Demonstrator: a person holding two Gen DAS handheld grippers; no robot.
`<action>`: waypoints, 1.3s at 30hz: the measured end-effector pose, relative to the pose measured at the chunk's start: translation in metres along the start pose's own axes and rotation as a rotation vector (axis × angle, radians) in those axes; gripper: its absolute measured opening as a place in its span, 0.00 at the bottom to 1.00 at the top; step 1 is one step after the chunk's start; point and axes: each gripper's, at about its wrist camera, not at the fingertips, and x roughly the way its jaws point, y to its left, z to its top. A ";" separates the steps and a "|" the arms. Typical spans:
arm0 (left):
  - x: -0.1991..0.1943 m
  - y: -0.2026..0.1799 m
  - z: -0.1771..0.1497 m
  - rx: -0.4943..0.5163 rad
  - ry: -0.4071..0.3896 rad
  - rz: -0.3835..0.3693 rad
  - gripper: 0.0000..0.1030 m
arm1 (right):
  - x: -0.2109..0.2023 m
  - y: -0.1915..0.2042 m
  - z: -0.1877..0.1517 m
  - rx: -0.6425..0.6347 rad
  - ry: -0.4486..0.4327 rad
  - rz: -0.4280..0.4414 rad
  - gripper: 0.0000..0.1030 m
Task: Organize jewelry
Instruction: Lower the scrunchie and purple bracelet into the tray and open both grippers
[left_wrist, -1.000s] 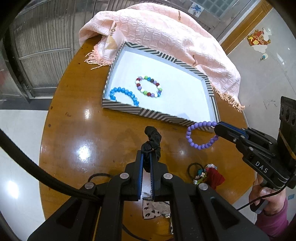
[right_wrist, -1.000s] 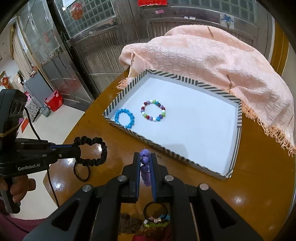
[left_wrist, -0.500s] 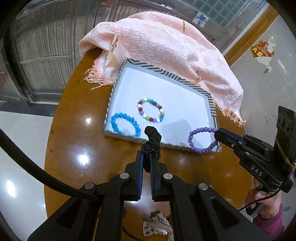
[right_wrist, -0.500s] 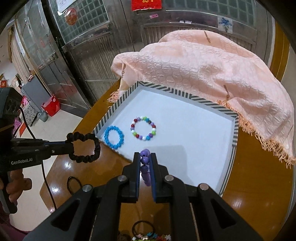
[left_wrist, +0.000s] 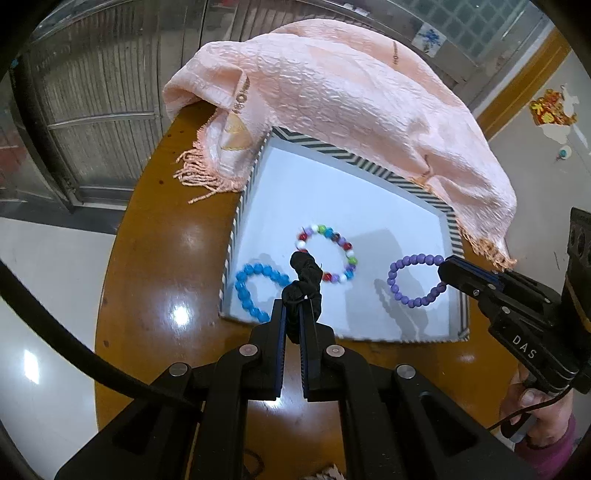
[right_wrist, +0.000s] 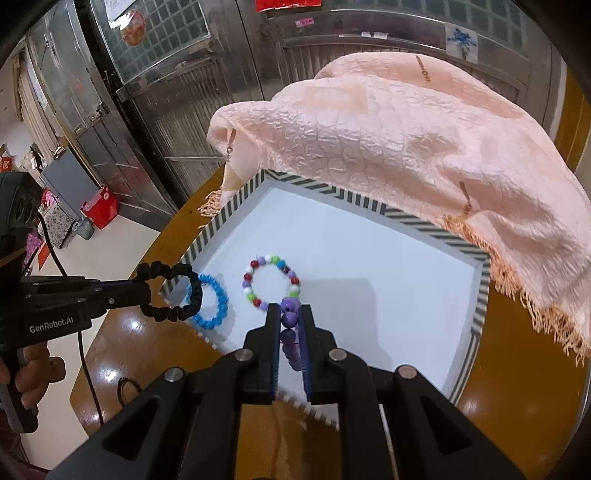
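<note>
Jewelry is being carried to the striped tray (left_wrist: 236, 236) by both tools at once, and two pieces are already lying on its white floor. Working left to right in the left wrist view: at 9 o'clock of the tray floor we are seeing the blue bead bracelet (left_wrist: 246, 291), chunky and glossy; just beside it, toward centre, the multicolour bead bracelet (left_wrist: 327, 253), a neat ring of small round beads. We are holding the left gripper (left_wrist: 291, 325) clamped on the black scrunchie (left_wrist: 303, 275), a soft gathered fabric loop hanging over the tray's near-left corner. Further right, the right gripper (left_wrist: 448, 273) is pinching the purple bead bracelet (left_wrist: 415, 280), which is dangling as an open ring above the tray at about 4 o'clock.

Step in hand, as we judge it: placement of both items. The next move is calling for lowering each piece onto bare white floor, clear of the two laid bracelets, then parting the fingers; the scrunchie may cling to the pads.

The pink fringed cloth (left_wrist: 351, 96), crinkle-textured, is draping the tray's rim from 12 to 2 o'clock. The brown table (left_wrist: 147, 258) is glossy.
</note>
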 end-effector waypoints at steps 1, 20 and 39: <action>0.004 0.001 0.004 -0.001 0.002 0.007 0.04 | 0.004 -0.001 0.005 -0.005 0.002 0.000 0.09; 0.068 0.022 0.058 -0.101 0.039 0.017 0.04 | 0.104 -0.031 0.076 0.094 0.055 0.058 0.09; 0.105 0.024 0.062 -0.122 0.080 0.071 0.14 | 0.133 -0.070 0.055 0.198 0.077 -0.064 0.51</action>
